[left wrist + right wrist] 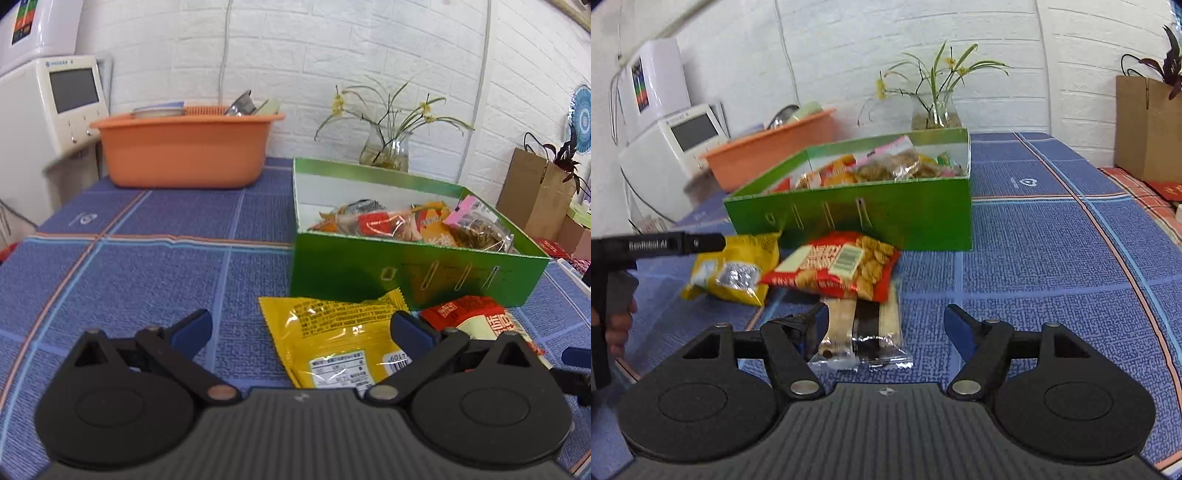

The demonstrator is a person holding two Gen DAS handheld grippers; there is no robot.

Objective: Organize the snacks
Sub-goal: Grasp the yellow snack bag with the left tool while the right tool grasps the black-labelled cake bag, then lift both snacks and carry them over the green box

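A green box (406,269) holds several snack packs (402,223) on the blue cloth; it also shows in the right wrist view (886,214). In front of it lie a yellow pack (332,339) (735,273), a red pack (476,317) (842,267) and a clear-wrapped bar (862,332) partly under the red pack. My left gripper (301,332) is open and empty, with the yellow pack between its fingers on the right side. My right gripper (886,325) is open and empty, low over the clear-wrapped bar.
An orange tub (184,151) with dishes stands at the back left beside a white appliance (55,107). A glass vase with a plant (388,147) stands behind the box. A brown paper bag (1145,125) stands at the right. The left gripper's body (657,243) reaches over the yellow pack.
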